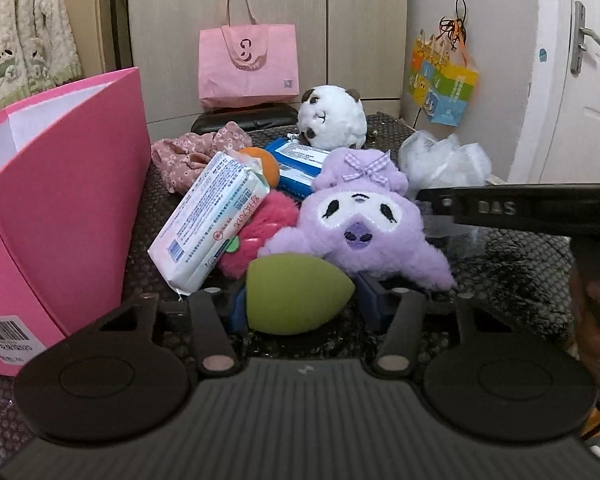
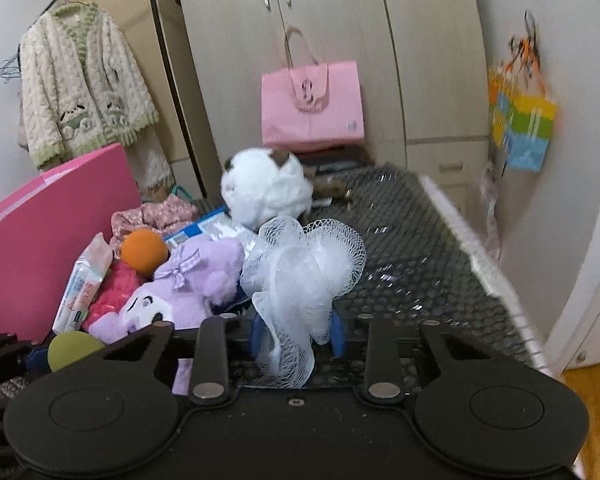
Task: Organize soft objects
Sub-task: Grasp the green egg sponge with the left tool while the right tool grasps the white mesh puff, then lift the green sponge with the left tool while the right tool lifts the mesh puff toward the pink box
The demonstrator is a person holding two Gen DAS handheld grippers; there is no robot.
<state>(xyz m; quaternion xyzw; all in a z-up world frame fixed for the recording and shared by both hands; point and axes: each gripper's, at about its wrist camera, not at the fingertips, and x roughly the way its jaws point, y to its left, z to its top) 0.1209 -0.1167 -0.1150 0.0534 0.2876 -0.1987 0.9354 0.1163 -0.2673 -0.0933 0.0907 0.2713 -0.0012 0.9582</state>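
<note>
Early stage: left gripper [image 1: 300, 300] fingers had clamped the green sponge [image 1: 296, 292], right gripper [image 2: 298, 332] fingers pinched the white mesh pouf [image 2: 300, 276]. Pink box [image 1: 60, 208] apparently empty; pile remained on counter [image 2: 412, 248].

Toy-strewn bubble-wrapped table [image 2: 412, 240]

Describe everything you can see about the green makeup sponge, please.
The green makeup sponge is a smooth, matte, egg-shaped foam piece in olive green, rounded at one end and tapering to a blunt tip at the other. It lies on its side, tip toward the right in the left wrist view, between the blue pads of the left gripper, which is shut on it. Just behind it are the purple plush toy and a pink fluffy item. The right wrist view shows only its rounded end.
</note>
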